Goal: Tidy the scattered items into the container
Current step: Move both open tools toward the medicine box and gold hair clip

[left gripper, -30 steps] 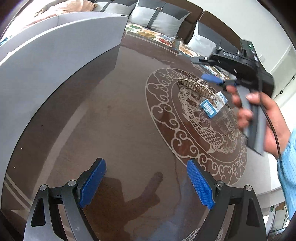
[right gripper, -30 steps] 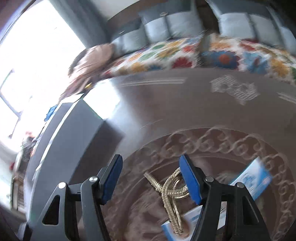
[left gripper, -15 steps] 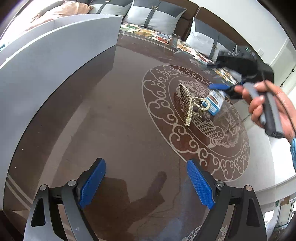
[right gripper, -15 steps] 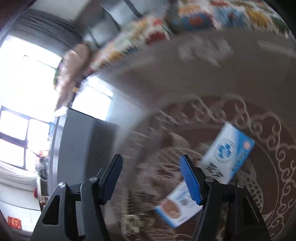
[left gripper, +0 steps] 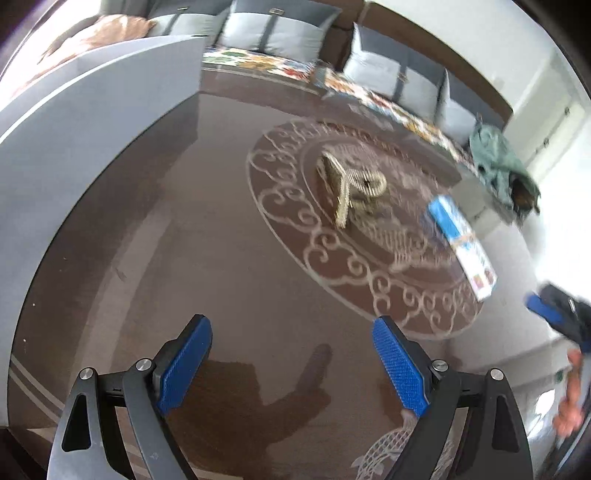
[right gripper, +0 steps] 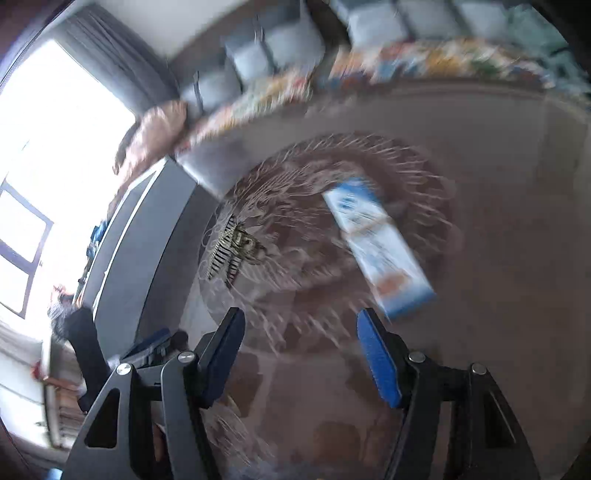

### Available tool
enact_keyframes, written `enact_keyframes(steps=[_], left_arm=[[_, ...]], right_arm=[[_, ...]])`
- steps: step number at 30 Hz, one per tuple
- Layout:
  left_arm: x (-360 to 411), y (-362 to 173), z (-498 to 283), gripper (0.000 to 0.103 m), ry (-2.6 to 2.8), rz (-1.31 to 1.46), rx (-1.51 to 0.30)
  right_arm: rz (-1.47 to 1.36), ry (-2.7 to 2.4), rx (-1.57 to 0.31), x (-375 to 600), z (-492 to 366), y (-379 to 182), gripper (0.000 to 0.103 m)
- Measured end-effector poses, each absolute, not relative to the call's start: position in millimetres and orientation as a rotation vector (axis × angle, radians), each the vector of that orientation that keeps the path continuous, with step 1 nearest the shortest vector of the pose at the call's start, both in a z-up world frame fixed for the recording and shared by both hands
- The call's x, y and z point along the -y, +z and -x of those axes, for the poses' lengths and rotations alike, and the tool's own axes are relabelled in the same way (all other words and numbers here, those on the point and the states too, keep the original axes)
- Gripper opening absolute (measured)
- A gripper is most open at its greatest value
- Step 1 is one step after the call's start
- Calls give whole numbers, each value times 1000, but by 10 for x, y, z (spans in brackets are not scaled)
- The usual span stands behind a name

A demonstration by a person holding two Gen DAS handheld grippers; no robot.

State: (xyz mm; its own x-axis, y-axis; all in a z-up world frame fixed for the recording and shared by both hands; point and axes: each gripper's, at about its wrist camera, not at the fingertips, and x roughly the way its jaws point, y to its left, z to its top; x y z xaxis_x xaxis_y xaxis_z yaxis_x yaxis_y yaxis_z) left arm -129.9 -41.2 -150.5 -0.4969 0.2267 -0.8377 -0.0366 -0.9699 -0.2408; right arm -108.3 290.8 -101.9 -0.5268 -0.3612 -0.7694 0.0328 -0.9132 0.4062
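A gold chain-like item (left gripper: 349,188) lies on the dark patterned table, also in the blurred right wrist view (right gripper: 234,251). A blue and white box (left gripper: 461,242) lies to its right, also in the right wrist view (right gripper: 376,247). The grey container (left gripper: 85,129) stands at the left, its wall in the right wrist view (right gripper: 147,236). My left gripper (left gripper: 291,365) is open and empty above the table's near part. My right gripper (right gripper: 299,360) is open and empty, short of the box; it shows at the left wrist view's right edge (left gripper: 554,314).
The table (left gripper: 229,258) has a round pale ornament. A sofa with grey cushions (left gripper: 280,33) and a flowered cover runs behind it. A green cloth (left gripper: 498,162) lies at the far right edge.
My right gripper has pulled back from the chain and box toward the near right edge. The box now lies flat, apart from the chain. The left gripper has stayed open, its view shifting slightly.
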Motion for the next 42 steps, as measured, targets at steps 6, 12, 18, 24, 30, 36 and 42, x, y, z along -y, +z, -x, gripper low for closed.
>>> enact_keyframes(steps=[6, 12, 18, 24, 30, 36, 42], left_arm=[[71, -1494, 1061, 89, 2564, 1485, 68], [-214, -1606, 961, 103, 2575, 1560, -116], [-184, -1616, 948, 103, 2581, 1590, -88], [-213, -1610, 967, 103, 2613, 1655, -39], [-206, -1609, 919, 103, 2619, 1653, -38], [-217, -1613, 896, 103, 2626, 1619, -49], [-221, -1616, 891, 103, 2621, 1594, -63]], right_arm=[[-1374, -2776, 272, -3026, 374, -1290, 65], [-1458, -2818, 119, -2669, 383, -1446, 64], [-1520, -2884, 92, -2573, 218, -1520, 65], [-1429, -2972, 114, -2556, 22, -1498, 65], [-1399, -2998, 133, -2542, -6, -1525, 66], [-1388, -3008, 125, -2537, -5, -1537, 66], [-1386, -3008, 118, -2533, -5, -1544, 66]])
